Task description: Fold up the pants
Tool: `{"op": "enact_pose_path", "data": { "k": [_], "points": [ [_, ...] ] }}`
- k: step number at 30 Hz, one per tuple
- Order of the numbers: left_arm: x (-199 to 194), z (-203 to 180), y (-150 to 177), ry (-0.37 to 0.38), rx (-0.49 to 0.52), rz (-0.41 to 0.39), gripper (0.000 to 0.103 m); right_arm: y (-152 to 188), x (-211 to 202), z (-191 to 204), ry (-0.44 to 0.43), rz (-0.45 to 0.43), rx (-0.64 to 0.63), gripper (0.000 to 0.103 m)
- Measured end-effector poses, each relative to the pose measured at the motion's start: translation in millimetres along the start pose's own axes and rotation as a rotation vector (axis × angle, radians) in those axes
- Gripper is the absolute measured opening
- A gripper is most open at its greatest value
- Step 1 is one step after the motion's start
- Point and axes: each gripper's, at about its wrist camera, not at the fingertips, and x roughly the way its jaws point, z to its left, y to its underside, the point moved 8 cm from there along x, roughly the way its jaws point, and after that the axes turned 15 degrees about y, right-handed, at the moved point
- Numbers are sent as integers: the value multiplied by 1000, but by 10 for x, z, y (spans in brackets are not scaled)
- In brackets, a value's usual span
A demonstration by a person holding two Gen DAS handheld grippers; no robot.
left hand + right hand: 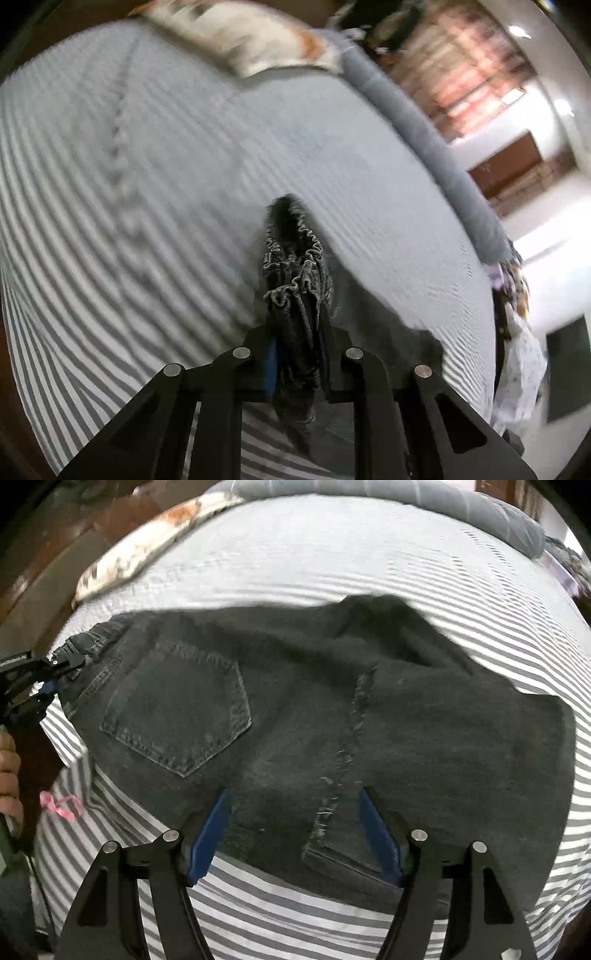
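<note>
Pants (295, 709): matt black denim with pale topstitching and a puckered elastic waistband (295, 254). Bedsheet (332, 561): grey-and-white striped woven cloth, faintly ribbed. Right gripper (293, 834): matt black plastic with smooth blue pads (210, 838), probably rubber, and bright metal pins (420, 835).

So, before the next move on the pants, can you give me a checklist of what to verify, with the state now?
1. Left tool holds the waistband: ok, fabric is clamped between its fingers.
2. Right tool free to grasp: ok, it is open above the pants, gripping nothing.
3. Pants lie flat: not ok, the far edge is bunched.
4. Back pocket faces up: ok.
5. Striped sheet beyond the pants is bare: ok.
6. Leg ends aligned: cannot tell.
</note>
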Motion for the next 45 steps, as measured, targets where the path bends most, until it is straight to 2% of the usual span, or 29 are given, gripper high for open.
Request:
{"op": "enact_pose_path", "data": {
  "k": [4,8,13,18,20,24,28,30,32,33,35,38,41,45],
  "points": [
    [-8,-826,86,70,182,20,17,51,-247,-466,-18,-40,102,71],
    [120,-1753,409,173,356,74,17,160,-409,-1044,-24,-61,232,72],
    [527,-2665,1069,275,515,200,17,381,-529,-1842,-13,-67,414,72],
    [1096,-3077,1841,314,584,352,17,698,-557,-2544,10,-62,546,72],
    [1298,-3138,2152,315,610,408,17,833,-526,-2763,6,-53,597,72],
    [1664,-3118,2758,256,707,499,17,988,-402,-3022,-30,-27,673,72],
    [1849,-2985,3077,216,744,596,25,1035,-310,-3084,-88,-12,710,72],
    [1782,-3004,3089,226,766,607,33,1019,-275,-3078,-106,-16,705,72],
    [1659,-3019,3068,243,773,611,52,970,-238,-3041,-129,-23,695,72],
    [1594,-3011,3041,244,776,604,56,924,-238,-3003,-147,-29,692,72],
    [1446,-2925,2983,255,782,589,58,851,-267,-2938,-183,-43,680,72],
    [1349,-2676,2832,215,769,571,58,781,-307,-2861,-209,-65,664,72],
    [1330,-2360,2618,127,738,532,58,741,-367,-2874,-144,-97,654,72],
    [1302,-1896,2370,11,698,494,58,675,-595,-2839,-128,-169,627,72]
  ]
}}
